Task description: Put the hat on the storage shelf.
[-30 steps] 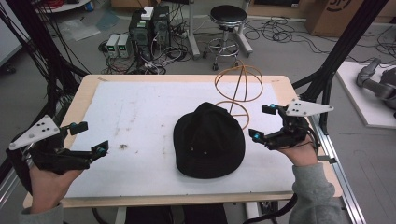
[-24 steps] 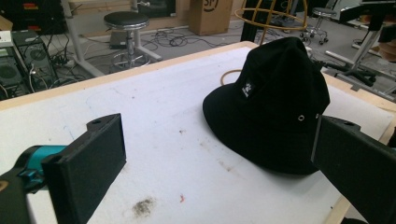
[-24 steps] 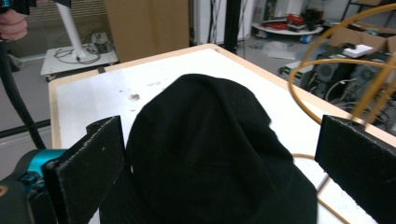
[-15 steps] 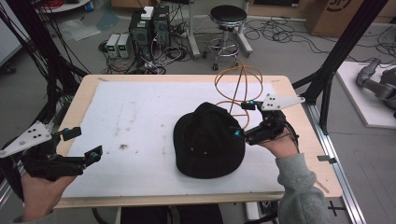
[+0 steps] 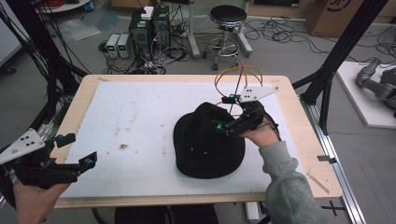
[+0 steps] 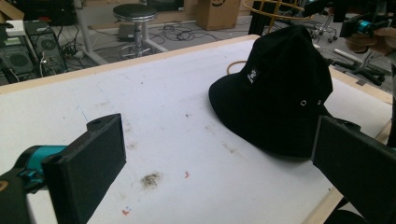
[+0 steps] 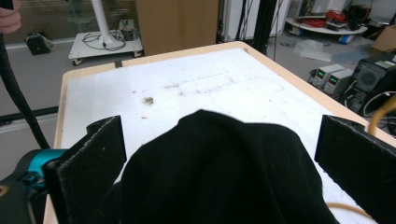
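Black fabric bucket hat (image 5: 205,140): straddled by spread right gripper (image 5: 225,114); left gripper (image 5: 77,150) spread, idle. Crown may be crushed if pinched deeply.

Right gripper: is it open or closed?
Open. The right gripper has its two black jaws wide apart, with the black hat between them, not squeezed.
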### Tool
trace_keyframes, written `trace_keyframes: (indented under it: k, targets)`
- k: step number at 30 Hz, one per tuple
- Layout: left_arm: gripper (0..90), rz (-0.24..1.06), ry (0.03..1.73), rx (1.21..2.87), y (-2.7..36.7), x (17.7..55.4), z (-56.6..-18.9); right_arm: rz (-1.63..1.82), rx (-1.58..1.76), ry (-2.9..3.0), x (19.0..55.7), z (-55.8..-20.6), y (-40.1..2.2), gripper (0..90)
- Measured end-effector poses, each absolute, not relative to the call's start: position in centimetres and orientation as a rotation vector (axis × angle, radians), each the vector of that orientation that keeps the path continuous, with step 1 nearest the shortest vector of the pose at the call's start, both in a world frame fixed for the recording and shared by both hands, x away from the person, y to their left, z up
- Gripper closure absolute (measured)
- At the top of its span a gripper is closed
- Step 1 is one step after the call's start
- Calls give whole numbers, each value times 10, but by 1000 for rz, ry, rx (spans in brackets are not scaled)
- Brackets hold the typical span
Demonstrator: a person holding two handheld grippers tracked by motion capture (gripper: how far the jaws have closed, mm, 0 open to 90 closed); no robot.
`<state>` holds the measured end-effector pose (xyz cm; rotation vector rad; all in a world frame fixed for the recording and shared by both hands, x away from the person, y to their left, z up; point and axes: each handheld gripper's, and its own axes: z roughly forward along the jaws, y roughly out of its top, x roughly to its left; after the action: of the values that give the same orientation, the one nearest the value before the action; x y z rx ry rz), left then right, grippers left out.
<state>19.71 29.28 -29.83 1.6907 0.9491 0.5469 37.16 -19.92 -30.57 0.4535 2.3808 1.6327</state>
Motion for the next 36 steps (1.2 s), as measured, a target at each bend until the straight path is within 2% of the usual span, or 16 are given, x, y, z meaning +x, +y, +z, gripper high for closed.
trace_keyframes:
  k: [15,18,20,24,25,26,27,28,29,30,31,32,33,35,36]
  targets:
    - [33,552,993,1689,303,185,-303,1637,447,2433,394,-321,-181,57]
    - [33,555,993,1691,304,183,-303,1622,441,2440,394,-323,-179,79]
    - [33,559,992,1687,305,182,-303,1626,442,2452,395,-324,-178,138]
    - [33,559,993,1685,306,182,-303,1626,431,2448,397,-324,-177,181]
    - [33,559,994,1684,306,182,-303,1624,431,2442,398,-325,-177,229]
    - [33,559,996,1685,306,182,-304,1624,431,2442,398,-325,-177,229]
    - [33,558,998,1684,307,182,-304,1620,425,2450,399,-326,-177,305]
    - [33,557,999,1686,307,182,-304,1620,425,2450,399,-326,-177,305]
    - [33,556,1001,1686,307,183,-305,1598,414,2457,398,-327,-177,383]
    - [33,556,1001,1687,307,183,-305,1598,414,2457,398,-327,-177,383]
    - [33,557,1001,1688,307,183,-305,1579,392,2450,398,-327,-177,496]
    - [33,557,1000,1689,307,183,-305,1563,386,2446,397,-326,-177,539]
    - [33,557,1000,1688,306,183,-305,1563,386,2446,397,-326,-177,539]
    - [33,557,1002,1690,306,183,-305,1547,377,2443,396,-325,-178,641]
    - [33,554,1003,1690,306,184,-305,1511,363,2436,394,-324,-179,768]
